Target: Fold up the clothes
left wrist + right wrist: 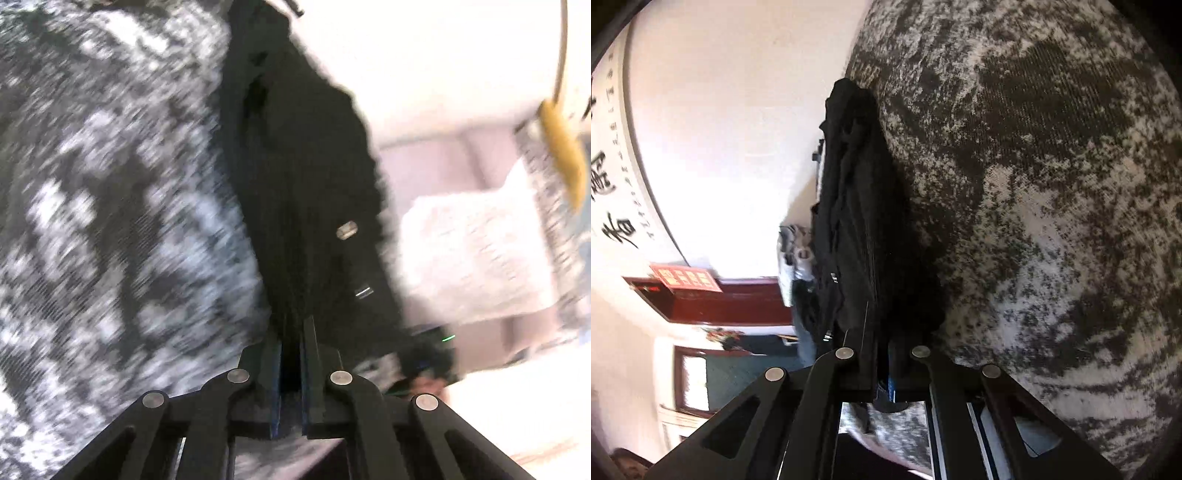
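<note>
A black garment (295, 184) with metal snaps hangs stretched between both grippers above a mottled grey-and-white surface (110, 221). My left gripper (293, 332) is shut on one edge of it, the cloth pinched between the fingers. In the right wrist view the same black garment (860, 221) runs away from my right gripper (882, 350), which is shut on its other edge. Both views are rolled sideways and the left one is motion-blurred.
The mottled grey-and-white surface (1052, 221) fills one side of each view. A white wall (720, 129) with calligraphy and a red door frame (731, 302) lie behind. A pale cushion (472, 254) and sofa sit at the right of the left wrist view.
</note>
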The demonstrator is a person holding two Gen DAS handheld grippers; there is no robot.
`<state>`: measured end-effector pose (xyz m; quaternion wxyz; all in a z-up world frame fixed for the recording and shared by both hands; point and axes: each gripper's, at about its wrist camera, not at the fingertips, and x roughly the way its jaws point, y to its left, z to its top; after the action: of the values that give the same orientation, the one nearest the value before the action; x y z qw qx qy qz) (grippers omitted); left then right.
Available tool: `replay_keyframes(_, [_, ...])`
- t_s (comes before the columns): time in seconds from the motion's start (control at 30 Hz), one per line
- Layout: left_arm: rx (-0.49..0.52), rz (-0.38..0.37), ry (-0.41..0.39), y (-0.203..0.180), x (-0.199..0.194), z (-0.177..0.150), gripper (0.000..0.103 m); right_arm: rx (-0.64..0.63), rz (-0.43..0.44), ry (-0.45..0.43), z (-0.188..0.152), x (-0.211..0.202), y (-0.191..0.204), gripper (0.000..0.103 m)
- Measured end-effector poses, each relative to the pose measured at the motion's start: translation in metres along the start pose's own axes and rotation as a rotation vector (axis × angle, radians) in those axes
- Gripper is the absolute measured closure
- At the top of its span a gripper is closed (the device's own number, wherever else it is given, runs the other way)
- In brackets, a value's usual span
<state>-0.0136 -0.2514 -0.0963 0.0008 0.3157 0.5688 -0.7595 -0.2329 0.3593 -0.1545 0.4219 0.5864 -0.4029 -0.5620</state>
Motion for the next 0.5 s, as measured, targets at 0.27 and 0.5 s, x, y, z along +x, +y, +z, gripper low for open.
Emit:
replay_keyframes(0.27, [-0.174,-0.245,-0.062,-0.028,-0.006,0.1,0.102,-0.069,0.16,-0.048,0.055,0.0,0.103,0.101])
replay_keyframes(0.5, [-0.433,-0.137,-0.152,-0.012,0.036,0.251,0.094,0.032,0.119,-0.128,0.178,0.072,0.168,0.095])
